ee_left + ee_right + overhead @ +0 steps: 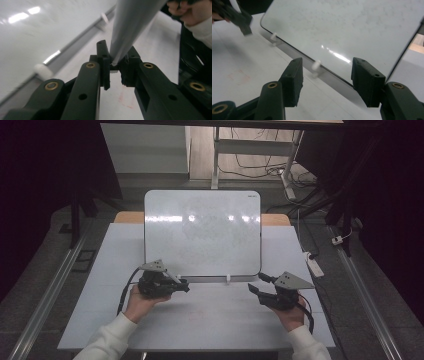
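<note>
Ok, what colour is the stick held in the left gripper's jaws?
Grey, a plain stick, seen best in the left gripper view.

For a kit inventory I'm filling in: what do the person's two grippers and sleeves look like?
Both the left gripper and right gripper are black, each topped by a grey three-cornered plate and trailing a black cable. Their jaws are blocky black bars on arms with brass-coloured pivot rings. The person wears white long sleeves.

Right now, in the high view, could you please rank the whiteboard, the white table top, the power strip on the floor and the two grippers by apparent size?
1. white table top
2. whiteboard
3. left gripper and right gripper: they look alike, so unranked
4. power strip
</note>
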`<move>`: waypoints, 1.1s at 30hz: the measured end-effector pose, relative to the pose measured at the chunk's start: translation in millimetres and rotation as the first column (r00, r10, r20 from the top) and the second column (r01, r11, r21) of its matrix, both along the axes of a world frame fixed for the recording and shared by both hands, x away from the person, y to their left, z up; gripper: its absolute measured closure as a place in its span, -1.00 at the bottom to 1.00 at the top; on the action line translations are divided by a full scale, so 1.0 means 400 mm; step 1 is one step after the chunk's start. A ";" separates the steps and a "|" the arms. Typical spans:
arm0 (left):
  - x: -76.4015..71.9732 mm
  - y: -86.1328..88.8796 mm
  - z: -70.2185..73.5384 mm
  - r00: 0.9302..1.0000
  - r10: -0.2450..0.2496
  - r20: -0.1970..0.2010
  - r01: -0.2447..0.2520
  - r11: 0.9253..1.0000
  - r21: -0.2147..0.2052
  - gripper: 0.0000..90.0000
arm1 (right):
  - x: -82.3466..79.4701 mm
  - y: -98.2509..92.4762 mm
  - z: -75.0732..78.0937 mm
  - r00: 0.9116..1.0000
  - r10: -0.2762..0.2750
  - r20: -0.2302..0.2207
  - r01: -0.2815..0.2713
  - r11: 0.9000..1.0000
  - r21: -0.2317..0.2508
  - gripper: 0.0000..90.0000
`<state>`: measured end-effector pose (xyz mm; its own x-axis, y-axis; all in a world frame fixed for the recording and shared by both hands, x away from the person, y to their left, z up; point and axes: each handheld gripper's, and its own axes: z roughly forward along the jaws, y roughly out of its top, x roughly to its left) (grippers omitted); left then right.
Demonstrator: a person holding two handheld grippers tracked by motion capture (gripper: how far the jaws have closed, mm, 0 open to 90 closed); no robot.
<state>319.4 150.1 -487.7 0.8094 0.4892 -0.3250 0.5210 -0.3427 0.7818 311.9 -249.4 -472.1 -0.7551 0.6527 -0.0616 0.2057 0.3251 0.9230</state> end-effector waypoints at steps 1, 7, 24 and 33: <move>0.001 -0.006 -0.001 1.000 -0.010 -0.007 0.011 1.000 0.001 0.75 | -0.005 0.009 0.004 1.000 0.008 0.006 -0.008 1.000 0.000 -0.06; 0.004 -0.069 -0.012 0.998 -0.055 -0.030 0.056 0.998 0.023 0.75 | -0.049 0.083 0.028 0.997 0.062 0.051 -0.061 0.998 -0.014 -0.09; 0.021 -0.229 -0.024 0.989 -0.137 -0.054 0.140 0.989 0.056 0.75 | -0.088 0.236 0.053 0.993 0.101 0.054 -0.097 0.992 -0.085 -0.05; 0.025 -0.260 -0.028 0.988 -0.146 -0.058 0.150 0.987 0.060 0.75 | -0.082 0.275 0.050 0.996 0.085 0.026 -0.081 0.990 -0.114 0.27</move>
<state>329.3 46.1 -499.0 0.8567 0.3867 -0.3413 0.5012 -0.4679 0.7279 279.2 -139.5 -452.2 -0.8030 0.5753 -0.1554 0.1458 0.4425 0.8848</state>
